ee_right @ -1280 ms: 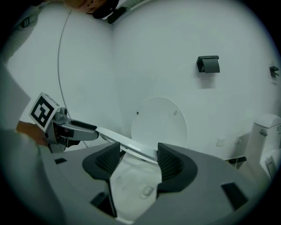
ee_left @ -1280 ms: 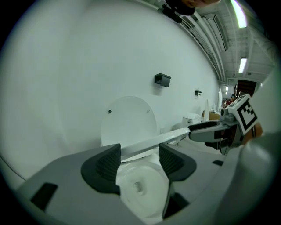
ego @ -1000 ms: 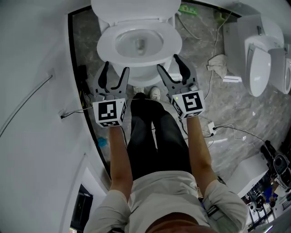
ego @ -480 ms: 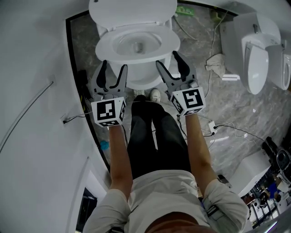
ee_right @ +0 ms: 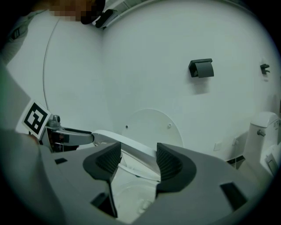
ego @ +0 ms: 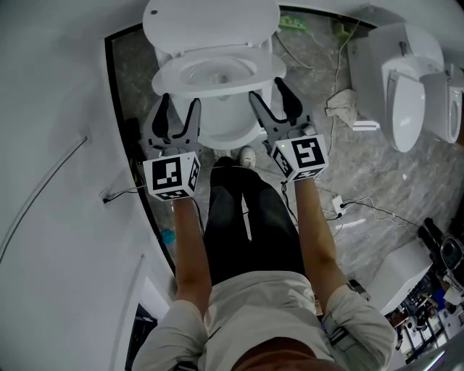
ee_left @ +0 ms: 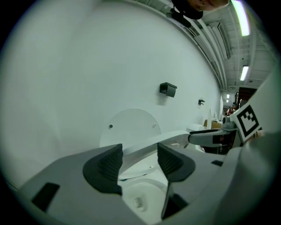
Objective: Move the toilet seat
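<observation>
A white toilet stands at the top of the head view, its lid [ego: 210, 22] upright against the wall. The toilet seat [ego: 217, 92] is tilted up off the bowl at its front. My left gripper [ego: 180, 101] has the seat's left front rim between its jaws. My right gripper [ego: 267, 88] has the right front rim. Both pairs of jaws are closing on the rim. In the left gripper view the seat [ee_left: 175, 137] runs from my left gripper [ee_left: 139, 160] across to the other one. In the right gripper view the seat [ee_right: 131, 149] fills my right gripper [ee_right: 138, 160].
A white wall curves along the left. Two more white toilets [ego: 406, 94] stand at the right, with a crumpled cloth [ego: 344, 101] and cables [ego: 362, 206] on the grey floor. A dark paper holder [ee_right: 201, 68] hangs on the wall. The person's legs stand just before the bowl.
Both grippers have moved slightly up and in at the bowl's front, and the seat's front edge has lifted off the bowl with them.
</observation>
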The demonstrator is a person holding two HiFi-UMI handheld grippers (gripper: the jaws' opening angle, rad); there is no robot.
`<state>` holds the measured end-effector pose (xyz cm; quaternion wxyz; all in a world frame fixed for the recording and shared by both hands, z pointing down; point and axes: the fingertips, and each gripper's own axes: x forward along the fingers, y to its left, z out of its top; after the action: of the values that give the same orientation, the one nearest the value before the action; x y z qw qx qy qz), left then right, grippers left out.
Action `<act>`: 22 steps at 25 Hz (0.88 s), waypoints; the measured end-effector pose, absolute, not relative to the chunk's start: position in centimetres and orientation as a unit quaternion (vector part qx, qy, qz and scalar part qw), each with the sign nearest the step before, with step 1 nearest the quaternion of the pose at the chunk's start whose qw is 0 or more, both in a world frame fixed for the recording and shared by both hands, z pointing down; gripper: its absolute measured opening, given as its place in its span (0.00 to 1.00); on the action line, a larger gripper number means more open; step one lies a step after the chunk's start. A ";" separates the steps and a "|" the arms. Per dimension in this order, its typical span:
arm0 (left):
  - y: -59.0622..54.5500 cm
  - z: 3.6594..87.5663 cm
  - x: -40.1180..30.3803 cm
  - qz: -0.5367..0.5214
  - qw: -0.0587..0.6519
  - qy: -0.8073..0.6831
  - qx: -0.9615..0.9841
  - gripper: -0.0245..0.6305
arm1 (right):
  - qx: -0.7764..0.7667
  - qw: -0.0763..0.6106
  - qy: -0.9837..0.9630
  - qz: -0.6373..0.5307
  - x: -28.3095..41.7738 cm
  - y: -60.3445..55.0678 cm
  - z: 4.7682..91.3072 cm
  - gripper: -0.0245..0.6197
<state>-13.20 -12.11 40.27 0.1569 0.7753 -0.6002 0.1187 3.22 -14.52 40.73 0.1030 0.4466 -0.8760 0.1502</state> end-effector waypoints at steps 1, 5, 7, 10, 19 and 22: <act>-12.4 40.1 -13.3 0.116 0.156 -0.600 0.776 0.45 | 0.449 0.101 -0.875 0.150 3.2 -14.9 40.6 0.46; -13.6 39.5 -13.5 0.109 0.154 -0.599 0.778 0.43 | 0.456 0.095 -0.872 0.149 3.2 -16.1 40.1 0.45; -14.3 39.3 -13.7 0.105 0.152 -0.599 0.779 0.43 | 0.459 0.094 -0.871 0.148 3.2 -16.8 39.9 0.45; -15.1 38.8 -13.8 0.099 0.151 -0.598 0.781 0.42 | 0.465 0.091 -0.868 0.147 3.2 -17.6 39.5 0.44; -17.1 38.0 -14.4 0.088 0.147 -0.597 0.784 0.39 | 0.478 0.082 -0.862 0.145 3.0 -19.7 38.7 0.43; -17.7 37.8 -14.7 0.083 0.147 -0.596 0.785 0.39 | 0.482 0.081 -0.860 0.144 2.8 -20.3 38.6 0.42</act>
<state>-14.65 -17.72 37.84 0.1468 0.7848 -0.5964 0.0829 2.85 -20.28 38.59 0.0805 0.4820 -0.8605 0.1441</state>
